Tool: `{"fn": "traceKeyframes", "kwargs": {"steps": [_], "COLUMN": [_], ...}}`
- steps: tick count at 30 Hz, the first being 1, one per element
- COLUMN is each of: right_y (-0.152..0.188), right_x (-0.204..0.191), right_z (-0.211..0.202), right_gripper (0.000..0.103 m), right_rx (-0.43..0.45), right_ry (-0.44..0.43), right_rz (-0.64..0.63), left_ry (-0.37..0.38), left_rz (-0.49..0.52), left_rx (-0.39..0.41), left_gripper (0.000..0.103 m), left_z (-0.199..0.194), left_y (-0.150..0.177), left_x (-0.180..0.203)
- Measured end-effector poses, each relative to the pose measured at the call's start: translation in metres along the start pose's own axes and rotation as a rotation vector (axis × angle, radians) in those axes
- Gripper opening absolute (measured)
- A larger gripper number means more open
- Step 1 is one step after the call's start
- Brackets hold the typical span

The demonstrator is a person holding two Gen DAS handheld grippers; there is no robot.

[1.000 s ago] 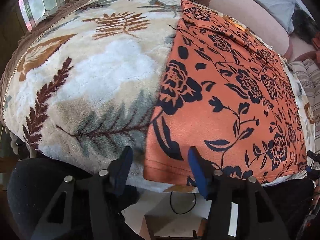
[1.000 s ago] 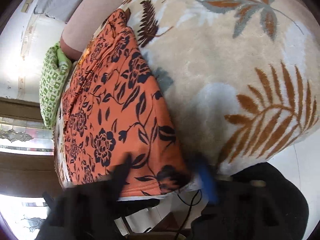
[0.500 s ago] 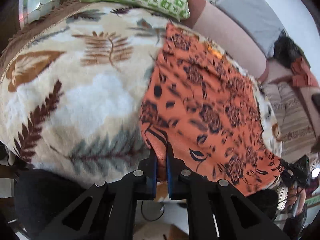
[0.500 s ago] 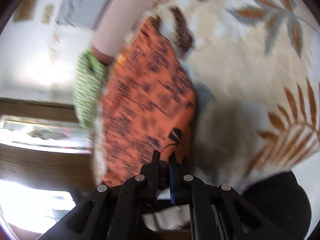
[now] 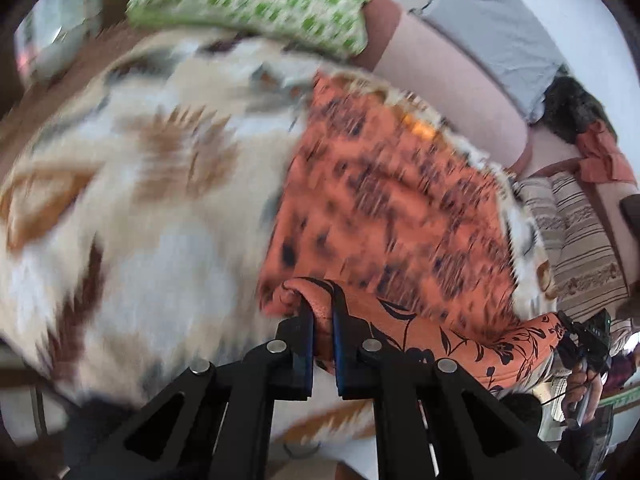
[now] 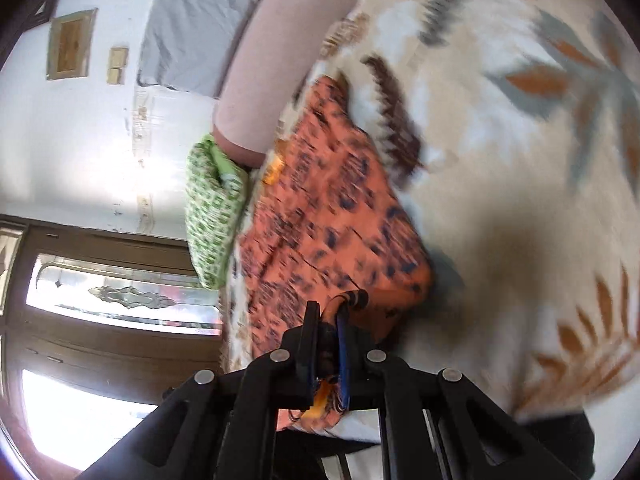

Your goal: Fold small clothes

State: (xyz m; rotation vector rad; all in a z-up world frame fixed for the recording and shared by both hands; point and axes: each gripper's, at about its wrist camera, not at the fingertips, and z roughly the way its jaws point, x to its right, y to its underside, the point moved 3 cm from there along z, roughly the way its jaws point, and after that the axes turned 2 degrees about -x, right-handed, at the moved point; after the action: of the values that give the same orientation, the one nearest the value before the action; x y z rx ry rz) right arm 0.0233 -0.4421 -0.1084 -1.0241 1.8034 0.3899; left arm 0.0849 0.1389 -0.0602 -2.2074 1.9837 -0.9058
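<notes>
**Garment's long axis runs away from both claws, so the fold goes forward**

Garment (image 5: 384, 216) first: the orange cloth with the dark flower print lies on the leaf-patterned blanket (image 5: 132, 208) of the bed, filling the centre and right of the left wrist view and the centre-left of the right wrist view. Its length stretches from the lower middle of each frame up toward the green patterned pillow (image 5: 256, 4) and the pink bolster (image 5: 452, 80) at the top. The near hem is off the blanket and curls over the claw tips.

Your left claw (image 5: 322, 312) is pinched narrow on one near corner, with cloth bunched between the blue pads. Your right claw (image 6: 328, 320) is likewise closed tight on the other near corner; you can see it at the right edge of the left wrist view, where the hem rises to a peak.

Both claws sit at the same end, side by side across the short width, so neither is nearer the far hem. I judge the coming move to be a carry straight ahead, up-frame, toward the pillow end. Keep the two corners level, or the fold line will likely skew. Heavy blur hides the far hem's exact edge.
</notes>
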Motion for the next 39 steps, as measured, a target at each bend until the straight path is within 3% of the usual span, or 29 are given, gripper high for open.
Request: {"fn": "traceKeyframes", "kwargs": {"steps": [4, 7, 8, 10, 11, 12, 13, 15, 19, 22, 25, 28, 31, 33, 36, 39], "right_y": [-0.074, -0.148, -0.176, -0.220, -0.231, -0.234, -0.229, -0.214, -0.176, -0.160, -0.165, -0.174, -0.193, -0.202, -0.214, -0.220], "right_x": [-0.044, -0.065, -0.064, -0.048, -0.035, -0.023, -0.012, -0.007, -0.017, -0.029, -0.040, -0.049, -0.050, -0.046, -0.043, -0.047], "right_z": [0.022, 0.054, 0.073, 0.116, 0.135, 0.144, 0.151, 0.152, 0.144, 0.139, 0.146, 0.162, 0.177, 0.178, 0.184, 0.196], "right_gripper": [0.009, 0.009, 0.011, 0.020, 0.049, 0.081, 0.081, 0.081, 0.081, 0.081, 0.081, 0.081, 0.080, 0.079, 0.077, 0.073], "right_rx": [0.029, 0.063, 0.066, 0.038, 0.026, 0.040, 0.070, 0.078, 0.047, 0.042, 0.040, 0.043, 0.045, 0.061, 0.070, 0.062], "right_ry": [-0.059, -0.106, -0.106, -0.033, 0.032, 0.092, 0.124, 0.083, 0.275, 0.403, 0.478, 0.526, 0.545, 0.534, 0.519, 0.514], "right_rz": [-0.078, -0.071, -0.034, 0.014, 0.042, 0.067, 0.090, 0.070, -0.155, -0.321, -0.438, -0.509, -0.528, -0.499, -0.479, -0.499], "left_ry": [0.042, 0.059, 0.044, -0.077, -0.148, -0.176, -0.176, -0.138, -0.142, -0.121, -0.189, -0.187, -0.227, -0.219, -0.223, -0.218], "left_rz": [0.039, -0.002, -0.020, -0.070, -0.098, -0.117, -0.144, -0.149, -0.088, 0.010, 0.195, 0.305, 0.337, 0.344, 0.339, 0.305], "left_rx": [0.063, 0.070, 0.045, 0.072, 0.067, 0.063, 0.058, 0.060, 0.133, 0.084, 0.099, 0.071, 0.066, 0.058, 0.008, 0.012], "left_gripper": [0.008, 0.009, 0.016, 0.053, 0.079, 0.078, 0.078, 0.078, 0.079, 0.079, 0.078, 0.078, 0.072, 0.057, 0.054, 0.054], "left_z": [0.006, 0.036, 0.062, 0.109, 0.132, 0.145, 0.156, 0.161, 0.139, 0.139, 0.145, 0.166, 0.184, 0.193, 0.211, 0.219], "left_y": [-0.095, -0.168, -0.199, -0.236, -0.246, -0.250, -0.249, -0.241, -0.208, -0.181, -0.179, -0.193, -0.212, -0.221, -0.230, -0.234], "left_x": [0.023, 0.032, 0.031, 0.015, 0.006, -0.002, -0.013, -0.023, -0.028, -0.019, 0.007, 0.027, 0.034, 0.036, 0.034, 0.030]}}
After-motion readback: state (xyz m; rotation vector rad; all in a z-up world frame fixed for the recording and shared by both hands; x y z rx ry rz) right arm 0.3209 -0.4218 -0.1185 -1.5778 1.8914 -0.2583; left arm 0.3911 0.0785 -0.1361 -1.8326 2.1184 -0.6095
